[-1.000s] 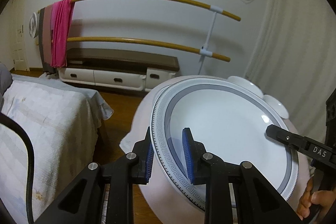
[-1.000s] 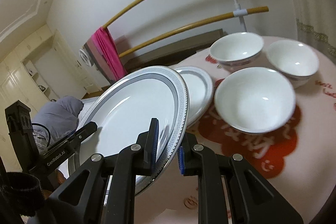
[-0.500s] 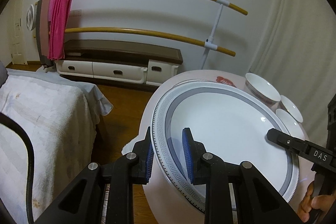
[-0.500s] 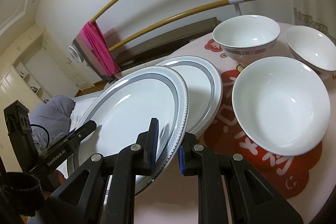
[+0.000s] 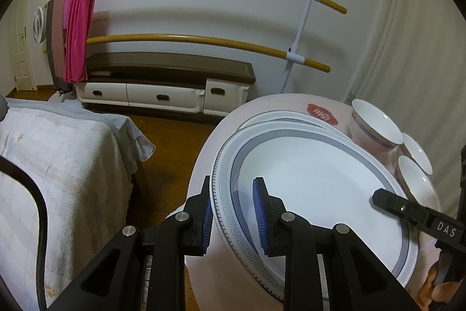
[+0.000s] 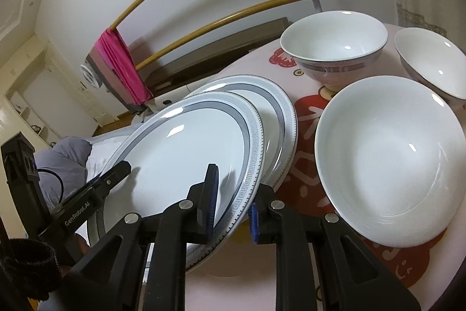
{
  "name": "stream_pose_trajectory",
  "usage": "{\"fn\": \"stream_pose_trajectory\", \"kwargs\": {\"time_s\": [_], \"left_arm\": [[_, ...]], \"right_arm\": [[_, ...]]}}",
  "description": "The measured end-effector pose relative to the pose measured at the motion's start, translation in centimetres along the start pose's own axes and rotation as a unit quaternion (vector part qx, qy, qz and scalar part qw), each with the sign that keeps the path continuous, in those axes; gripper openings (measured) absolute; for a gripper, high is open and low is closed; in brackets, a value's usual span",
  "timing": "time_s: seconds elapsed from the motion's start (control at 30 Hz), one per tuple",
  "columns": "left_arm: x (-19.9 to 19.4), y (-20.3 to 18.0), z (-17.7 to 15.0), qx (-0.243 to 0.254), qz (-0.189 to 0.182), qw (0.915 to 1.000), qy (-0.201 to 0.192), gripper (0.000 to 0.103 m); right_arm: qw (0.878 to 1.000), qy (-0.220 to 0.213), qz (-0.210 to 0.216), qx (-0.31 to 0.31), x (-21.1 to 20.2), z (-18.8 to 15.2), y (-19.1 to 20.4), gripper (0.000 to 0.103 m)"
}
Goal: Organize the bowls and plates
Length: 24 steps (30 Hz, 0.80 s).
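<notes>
The top plate is hanging just over a second plate near the left edge of the round table, tilted, with its far rim already over the lower one. The left gripper is pinching the plate's near-left rim with both blue pads pressing on it. The right gripper is straddling the opposite rim, and its jaws have just been opening a bit, so the right-hand pad is looking clear of the rim while the plate sits between them.

To the right, the big white bowl is sitting close beside the plates, with two smaller bowls behind it toward the table's far edge.

My worry: if the right side is letting go while the plate is tilted, it could drop and clack onto the lower plate, or chip a rim. It could also slide sideways into the big bowl. And since the stack is so near the table edge, an off-centre landing could leave it overhanging.
</notes>
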<state>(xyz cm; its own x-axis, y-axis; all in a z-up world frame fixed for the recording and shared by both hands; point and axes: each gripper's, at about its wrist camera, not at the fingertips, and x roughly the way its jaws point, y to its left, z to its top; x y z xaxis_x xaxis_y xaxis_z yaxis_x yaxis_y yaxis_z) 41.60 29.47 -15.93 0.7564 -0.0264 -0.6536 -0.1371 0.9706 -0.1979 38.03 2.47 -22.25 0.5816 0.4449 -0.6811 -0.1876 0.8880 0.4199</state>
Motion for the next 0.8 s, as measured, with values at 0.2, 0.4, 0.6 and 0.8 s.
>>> {"fn": "stream_pose_trajectory", "kwargs": {"time_s": [0.2,0.4,0.6,0.8], "left_arm": [[1.3,-0.3,0.2,-0.002,0.003,1.0,0.004,0.021],[2.3,0.0,0.4,-0.006,0.002,1.0,0.006,0.022],[3.1,0.2,0.4,-0.013,0.001,0.9999,0.01,0.022],[3.4,0.3,0.5,-0.016,0.003,0.9998,0.011,0.022]], "right_arm": [[1.0,0.003,-0.01,0.001,0.5,0.1,-0.1,0.02],[1.0,0.004,-0.021,0.005,1.0,0.5,-0.1,0.022],[0.999,0.0,-0.034,0.007,1.2,0.6,0.2,0.023],[0.999,0.0,-0.048,-0.001,1.6,1.0,0.3,0.025]]}}
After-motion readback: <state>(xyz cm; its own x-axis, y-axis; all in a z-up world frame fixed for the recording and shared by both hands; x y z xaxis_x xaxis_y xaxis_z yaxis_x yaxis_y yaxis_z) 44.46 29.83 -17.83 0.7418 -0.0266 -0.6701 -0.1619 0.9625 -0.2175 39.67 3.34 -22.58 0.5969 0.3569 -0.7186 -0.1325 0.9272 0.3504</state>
